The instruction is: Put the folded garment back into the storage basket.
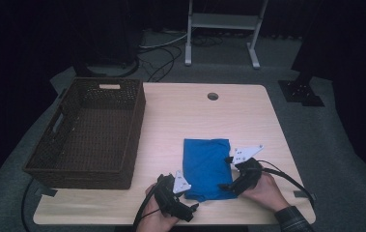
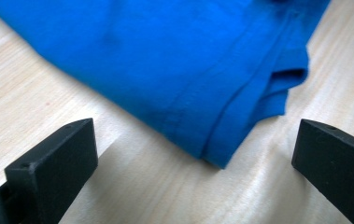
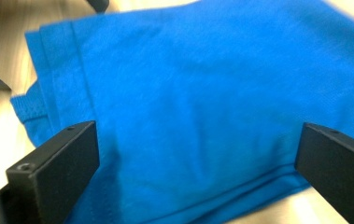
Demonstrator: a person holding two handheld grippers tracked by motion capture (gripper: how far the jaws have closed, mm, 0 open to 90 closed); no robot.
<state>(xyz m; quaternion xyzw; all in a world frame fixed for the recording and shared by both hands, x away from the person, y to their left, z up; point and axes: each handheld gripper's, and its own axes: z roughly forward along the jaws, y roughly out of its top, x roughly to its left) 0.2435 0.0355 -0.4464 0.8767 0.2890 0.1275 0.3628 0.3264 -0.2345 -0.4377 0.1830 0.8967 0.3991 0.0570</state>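
A folded blue cloth (image 1: 206, 166) lies flat on the wooden table (image 1: 180, 116), near its front right. My left gripper (image 1: 182, 195) sits at the cloth's near left corner. In the left gripper view it (image 2: 195, 135) is open, low over the table, and the hemmed corner of the cloth (image 2: 174, 60) lies just ahead of the jaws. My right gripper (image 1: 229, 185) is at the cloth's near right edge. It (image 3: 198, 135) stands open above the cloth (image 3: 202, 93), with the fabric spread below and between its jaws.
A dark wicker basket (image 1: 131, 140) with nothing in it stands on the left part of the table. A round cable hole (image 1: 213, 96) is near the far edge. Beyond the table stands a white metal frame (image 1: 223, 24).
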